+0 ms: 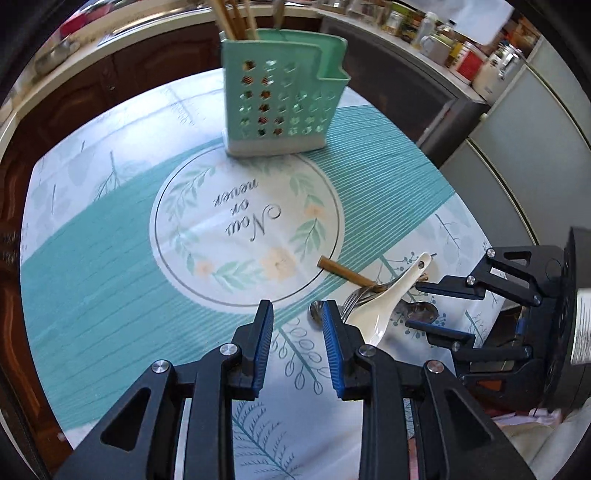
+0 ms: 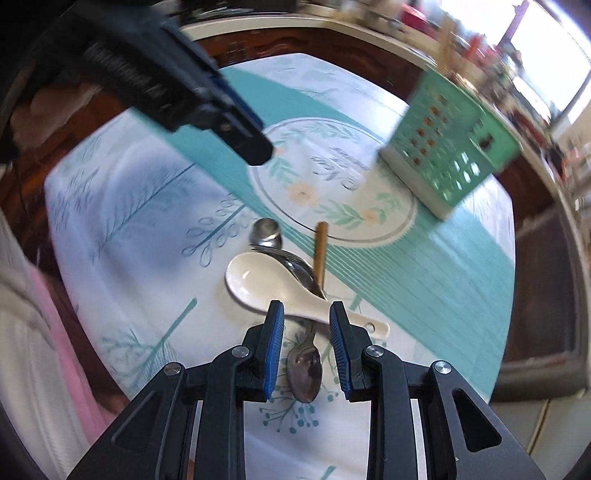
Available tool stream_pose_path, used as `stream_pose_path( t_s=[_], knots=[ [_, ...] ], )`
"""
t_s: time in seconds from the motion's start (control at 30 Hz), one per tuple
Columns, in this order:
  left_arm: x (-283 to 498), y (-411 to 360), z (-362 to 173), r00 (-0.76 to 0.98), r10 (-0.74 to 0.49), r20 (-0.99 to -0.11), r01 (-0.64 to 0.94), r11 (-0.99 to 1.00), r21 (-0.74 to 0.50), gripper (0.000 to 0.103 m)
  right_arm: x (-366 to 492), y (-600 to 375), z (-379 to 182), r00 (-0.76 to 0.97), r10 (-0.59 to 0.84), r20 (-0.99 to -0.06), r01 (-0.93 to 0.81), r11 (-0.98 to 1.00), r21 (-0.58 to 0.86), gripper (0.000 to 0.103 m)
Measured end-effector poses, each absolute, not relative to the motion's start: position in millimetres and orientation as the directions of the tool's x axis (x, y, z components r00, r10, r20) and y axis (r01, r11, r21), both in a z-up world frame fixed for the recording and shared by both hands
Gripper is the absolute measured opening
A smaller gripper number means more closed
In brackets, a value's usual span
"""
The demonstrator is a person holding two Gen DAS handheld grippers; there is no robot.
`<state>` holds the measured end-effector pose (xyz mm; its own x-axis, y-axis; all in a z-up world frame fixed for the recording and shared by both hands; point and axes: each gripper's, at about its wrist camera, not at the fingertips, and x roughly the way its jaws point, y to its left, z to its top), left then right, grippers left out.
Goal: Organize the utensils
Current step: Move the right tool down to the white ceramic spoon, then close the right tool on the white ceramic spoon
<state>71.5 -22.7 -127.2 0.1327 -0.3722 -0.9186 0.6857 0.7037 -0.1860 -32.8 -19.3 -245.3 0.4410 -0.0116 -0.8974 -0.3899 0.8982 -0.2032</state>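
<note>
Your left gripper (image 1: 297, 308) hangs over the tablecloth (image 1: 110, 266) with its jaws apart and nothing between them, its right pad just beside the bowl of the white ceramic spoon (image 1: 384, 301). Your right gripper (image 2: 306, 314) is also parted, empty, poised above that spoon's handle with a metal spoon (image 2: 304, 373) lying on the cloth below the gap. The utensils sit in one crossed heap: the ceramic spoon lies over a fork (image 1: 356, 295), a second metal spoon (image 2: 266, 232) and a brown chopstick (image 2: 320, 254). Both grippers crowd this same pile. Farther off, past the printed circle, stands the green perforated holder (image 1: 284, 92) with chopsticks (image 1: 232, 18) upright in its left compartment. Beyond it runs a cluttered counter (image 1: 443, 40)
</note>
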Motion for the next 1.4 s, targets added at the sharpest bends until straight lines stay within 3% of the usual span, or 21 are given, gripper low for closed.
stream_pose_path(
  t_s=[0.3,0.53,0.87,1.03,1.2,1.4],
  knots=[
    [65,-12,-152,0.143,-0.319,-0.937,0.465,0.857,-0.221,0.025,-39,2,-264,0.509,0.023,-0.86,-0.678,0.627,-0.384,0.026],
    [57,-3,-157,0.18,-0.294,-0.939,0.371,0.904,-0.212,0.025,-44,5,-269,0.458,0.112,-0.882,-0.76,0.563,-0.323,0.031],
    [50,20,-156,0.18,-0.286,-0.941,0.343,0.915,-0.213,0.025,-37,28,-286,0.515,0.074,-0.854,-0.727,0.566,-0.389,0.042],
    [51,23,-159,0.156,-0.301,-0.941,0.368,0.902,-0.228,0.026,-24,25,-285,0.523,0.035,-0.851,-0.678,0.623,-0.391,0.059],
    [54,23,-160,0.137,-0.316,-0.939,0.386,0.89,-0.244,0.026,-9,18,-282,0.459,0.052,-0.887,-0.663,0.685,-0.303,0.058],
    [55,25,-163,0.12,-0.322,-0.939,0.391,0.885,-0.254,0.026,-9,20,-282,0.462,0.048,-0.886,-0.666,0.678,-0.311,0.057]
  ],
)
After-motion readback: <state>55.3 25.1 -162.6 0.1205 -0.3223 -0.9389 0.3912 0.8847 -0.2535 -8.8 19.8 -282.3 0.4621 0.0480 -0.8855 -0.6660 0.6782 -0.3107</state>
